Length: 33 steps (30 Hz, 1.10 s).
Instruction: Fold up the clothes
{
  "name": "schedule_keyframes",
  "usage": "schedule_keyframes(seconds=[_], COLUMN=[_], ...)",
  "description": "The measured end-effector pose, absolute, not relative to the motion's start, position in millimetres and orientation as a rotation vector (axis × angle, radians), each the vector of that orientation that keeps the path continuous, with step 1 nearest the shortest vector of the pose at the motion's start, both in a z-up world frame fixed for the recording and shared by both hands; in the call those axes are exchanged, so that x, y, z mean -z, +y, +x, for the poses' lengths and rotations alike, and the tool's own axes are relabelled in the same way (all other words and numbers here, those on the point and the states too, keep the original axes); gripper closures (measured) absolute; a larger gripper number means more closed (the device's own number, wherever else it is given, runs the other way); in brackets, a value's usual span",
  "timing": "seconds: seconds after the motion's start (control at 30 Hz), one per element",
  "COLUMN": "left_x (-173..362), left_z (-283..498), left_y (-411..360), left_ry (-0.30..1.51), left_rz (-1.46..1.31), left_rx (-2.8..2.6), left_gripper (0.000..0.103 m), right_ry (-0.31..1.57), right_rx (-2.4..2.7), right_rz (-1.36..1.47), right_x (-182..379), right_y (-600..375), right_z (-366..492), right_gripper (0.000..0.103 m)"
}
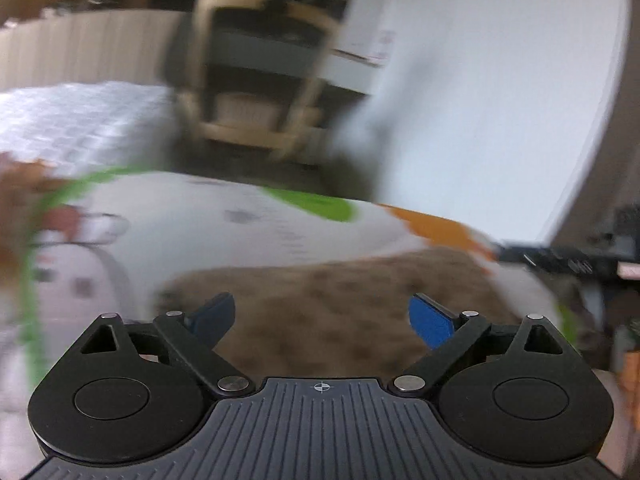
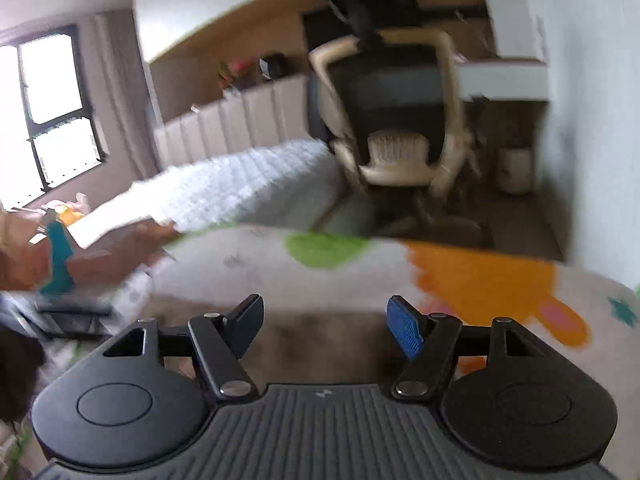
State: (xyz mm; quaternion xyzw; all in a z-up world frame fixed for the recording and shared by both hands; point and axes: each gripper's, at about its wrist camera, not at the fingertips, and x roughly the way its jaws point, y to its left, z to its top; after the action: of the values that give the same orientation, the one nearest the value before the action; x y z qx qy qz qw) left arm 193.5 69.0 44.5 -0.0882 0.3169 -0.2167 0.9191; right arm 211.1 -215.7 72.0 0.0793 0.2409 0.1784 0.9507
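My left gripper [image 1: 322, 320] stands with its fingers [image 1: 430, 322] spread wide and nothing between them; I see only the brown garment [image 1: 340, 300] lying beyond and below the gap, and I cannot tell whether the tips touch it. The garment rests on a white play mat [image 1: 224, 224] with a green patch [image 1: 320, 206] beyond the fingers and an orange patch [image 1: 436, 228] beyond and to the right of them. Further beyond the left finger lies a white quilted bed [image 1: 76, 120], and straight ahead, past the mat, stands a cream office chair [image 1: 256, 80]. Everything in this view is smeared by motion. My right gripper [image 2: 324, 326] has its fingers [image 2: 404, 332] parted somewhat less widely, also empty, with the same brown garment [image 2: 320, 328] showing through the gap and below it. The mat's orange patch [image 2: 480, 280] sits just beyond the right finger, its green patch [image 2: 320, 248] beyond the gap, the bed [image 2: 240, 184] beyond the left finger, the chair [image 2: 396, 120] further ahead.
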Motion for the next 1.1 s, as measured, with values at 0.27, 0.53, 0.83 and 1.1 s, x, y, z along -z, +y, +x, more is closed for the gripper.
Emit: schedule_keyframes(seconds=[0.27,0.53,0.83,1.1], left_x=[11,19,20,20], left_z=[179,154,149,148], left_y=[44,47,51,60], left_ry=[0.707,0.649,0.632,0.623], left_rz=[-0.141,-0.096,-0.129,-0.193], left_rx=[0.456,0.457,0.432,0.446], left_gripper=[0.004,0.003,0.002,0.002], right_ry=[0.648,0.579,0.655,0.581], right_rx=[-0.385,-0.339,-0.283,-0.385], right_rz=[-0.055,-0.198,-0.183,-0.128], right_x=[-6,-24,-24,-48], right_y=[-149,-161,-166,-131], right_z=[220,151,141,166], right_gripper=[0.032,0.024,0.019,0.019])
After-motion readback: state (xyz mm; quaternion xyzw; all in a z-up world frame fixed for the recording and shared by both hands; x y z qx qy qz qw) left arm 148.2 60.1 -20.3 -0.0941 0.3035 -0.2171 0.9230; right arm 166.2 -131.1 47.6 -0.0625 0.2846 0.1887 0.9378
